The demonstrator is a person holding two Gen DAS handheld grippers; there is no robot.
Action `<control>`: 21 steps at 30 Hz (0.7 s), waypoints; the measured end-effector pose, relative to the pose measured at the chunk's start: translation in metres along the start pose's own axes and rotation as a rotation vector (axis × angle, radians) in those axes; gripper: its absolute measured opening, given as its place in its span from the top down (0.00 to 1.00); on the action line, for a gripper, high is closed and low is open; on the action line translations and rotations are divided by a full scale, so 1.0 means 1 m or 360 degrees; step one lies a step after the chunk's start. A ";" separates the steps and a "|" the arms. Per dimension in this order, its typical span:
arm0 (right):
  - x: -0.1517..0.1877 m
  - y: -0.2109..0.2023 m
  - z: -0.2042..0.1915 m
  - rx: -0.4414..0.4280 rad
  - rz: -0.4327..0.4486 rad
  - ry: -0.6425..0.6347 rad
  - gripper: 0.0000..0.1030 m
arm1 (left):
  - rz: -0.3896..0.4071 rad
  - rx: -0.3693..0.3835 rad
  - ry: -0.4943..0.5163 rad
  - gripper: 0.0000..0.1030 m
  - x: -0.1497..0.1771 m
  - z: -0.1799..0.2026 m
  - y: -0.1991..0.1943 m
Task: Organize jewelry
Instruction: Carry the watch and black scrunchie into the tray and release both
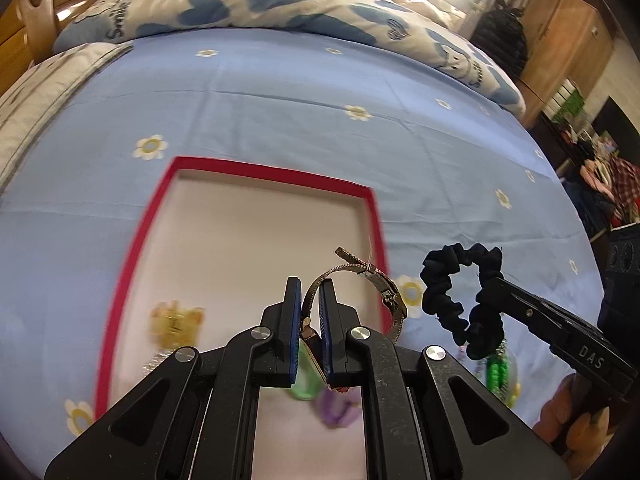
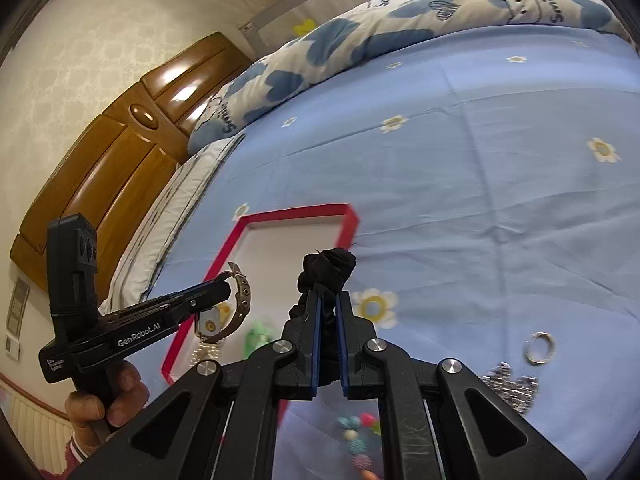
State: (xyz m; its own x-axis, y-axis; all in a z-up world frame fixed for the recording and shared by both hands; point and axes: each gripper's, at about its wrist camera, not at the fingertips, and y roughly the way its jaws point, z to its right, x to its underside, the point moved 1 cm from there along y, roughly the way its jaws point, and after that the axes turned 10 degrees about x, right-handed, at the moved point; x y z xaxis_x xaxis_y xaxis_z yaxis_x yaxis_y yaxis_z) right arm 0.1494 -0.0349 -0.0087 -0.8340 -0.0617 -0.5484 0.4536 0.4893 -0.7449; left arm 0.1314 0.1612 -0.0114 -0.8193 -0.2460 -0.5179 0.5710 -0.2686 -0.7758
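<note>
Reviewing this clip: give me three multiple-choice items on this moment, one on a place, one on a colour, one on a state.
1. Where does the silver ring lie?
A. in the box
B. on the blue sheet
C. on the pillow

2. What colour is the box rim?
A. red
B. green
C. black

3. What does the left gripper hold?
A. nothing
B. a scrunchie
C. a watch

Answers: B, the ring rests on bare sheet outside the box; A, the border shows red; C, the pads clamp the watch, while the right gripper holds the black scrunchie.

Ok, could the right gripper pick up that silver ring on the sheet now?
Probably not yet: the right gripper is shut on the black scrunchie. The silver ring lies bare on the sheet, nothing over it.
</note>
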 end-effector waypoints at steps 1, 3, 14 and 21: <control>-0.001 0.003 -0.004 -0.0007 -0.0004 -0.0007 0.94 | 0.0005 -0.0016 -0.0008 0.93 -0.001 -0.006 0.000; -0.004 0.012 -0.014 -0.0023 -0.0016 -0.0021 0.94 | 0.0009 -0.0049 -0.0028 0.93 -0.005 -0.019 0.000; -0.015 0.068 -0.053 -0.0073 -0.0125 -0.0072 0.94 | -0.0032 -0.0189 -0.0107 0.93 -0.019 -0.069 0.025; -0.013 0.101 -0.056 -0.0013 -0.0216 -0.0112 0.93 | -0.0084 -0.0272 -0.0102 0.93 -0.021 -0.081 0.048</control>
State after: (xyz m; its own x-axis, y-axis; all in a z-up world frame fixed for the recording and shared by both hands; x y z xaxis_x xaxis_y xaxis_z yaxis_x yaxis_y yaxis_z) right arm 0.1887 0.0641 -0.0555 -0.8633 -0.1884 -0.4682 0.3353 0.4792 -0.8111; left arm 0.1714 0.2290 -0.0667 -0.8399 -0.2958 -0.4550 0.5056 -0.1219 -0.8541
